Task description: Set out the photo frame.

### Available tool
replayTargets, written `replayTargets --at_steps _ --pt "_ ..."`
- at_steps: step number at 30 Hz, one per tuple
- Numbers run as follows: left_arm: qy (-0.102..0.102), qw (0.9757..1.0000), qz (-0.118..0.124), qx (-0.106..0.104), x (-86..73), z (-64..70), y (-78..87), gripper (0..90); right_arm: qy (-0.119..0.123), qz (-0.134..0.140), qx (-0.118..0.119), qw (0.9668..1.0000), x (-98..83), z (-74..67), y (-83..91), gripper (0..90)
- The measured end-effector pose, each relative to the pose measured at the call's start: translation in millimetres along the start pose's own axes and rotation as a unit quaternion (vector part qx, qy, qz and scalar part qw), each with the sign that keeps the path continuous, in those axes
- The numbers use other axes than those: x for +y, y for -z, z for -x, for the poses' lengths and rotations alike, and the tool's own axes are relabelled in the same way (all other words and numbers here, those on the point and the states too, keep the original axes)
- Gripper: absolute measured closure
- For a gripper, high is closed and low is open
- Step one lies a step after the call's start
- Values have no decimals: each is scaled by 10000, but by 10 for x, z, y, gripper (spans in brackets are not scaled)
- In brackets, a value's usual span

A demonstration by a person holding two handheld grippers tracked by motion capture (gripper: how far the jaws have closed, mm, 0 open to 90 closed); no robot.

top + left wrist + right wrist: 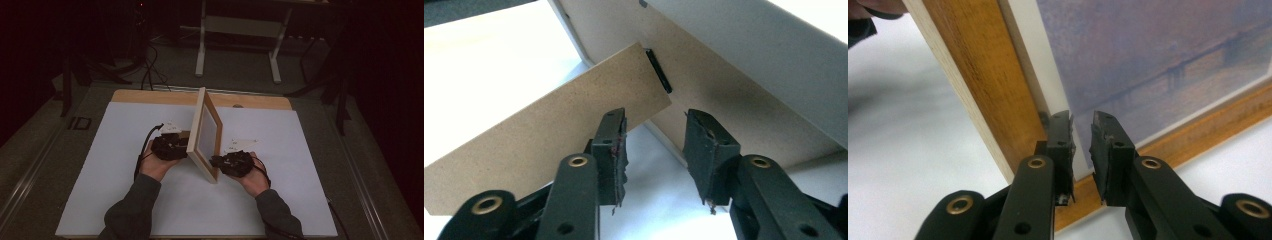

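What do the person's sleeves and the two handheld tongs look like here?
Both forearms wear dark grey-green sleeves. Each hand holds black tongs: the left tongs and right tongs each carry a pale three-cornered plate and trail a black cable. Their black jaws have brass-coloured rivets and worn pads.

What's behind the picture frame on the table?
A brown fold-out stand leans off the frame back, with the left tool open beside it. The table under the stand is hidden.
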State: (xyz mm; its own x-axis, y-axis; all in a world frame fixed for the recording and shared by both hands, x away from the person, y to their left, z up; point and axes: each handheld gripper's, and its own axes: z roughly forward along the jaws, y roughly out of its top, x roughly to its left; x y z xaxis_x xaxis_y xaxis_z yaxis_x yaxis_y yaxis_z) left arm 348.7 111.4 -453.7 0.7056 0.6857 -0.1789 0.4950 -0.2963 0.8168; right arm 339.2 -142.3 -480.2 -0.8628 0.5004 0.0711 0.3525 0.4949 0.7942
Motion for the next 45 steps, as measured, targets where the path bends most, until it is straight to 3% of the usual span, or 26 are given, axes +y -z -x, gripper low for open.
replayTargets --at_steps 6,11,23,32,45 --pt "51 9999 -103 -4 -7 -11 55 541 -21 -83 -19 10000 -35 59 40 757" --pt "-56 9998 -175 11 -32 33 71 504 -51 -115 -48 9999 -67 95 56 750" --pt "4 9997 -217 -151 -89 -13 205 465 -150 -129 -213 9996 -109 143 109 637" --pt "-193 9989 -313 -276 -113 20 255 353 -188 -157 -246 9994 -131 153 104 587" --pt "-419 9971 -431 -474 -136 83 267 303 -193 -131 -264 9994 -130 154 133 580"
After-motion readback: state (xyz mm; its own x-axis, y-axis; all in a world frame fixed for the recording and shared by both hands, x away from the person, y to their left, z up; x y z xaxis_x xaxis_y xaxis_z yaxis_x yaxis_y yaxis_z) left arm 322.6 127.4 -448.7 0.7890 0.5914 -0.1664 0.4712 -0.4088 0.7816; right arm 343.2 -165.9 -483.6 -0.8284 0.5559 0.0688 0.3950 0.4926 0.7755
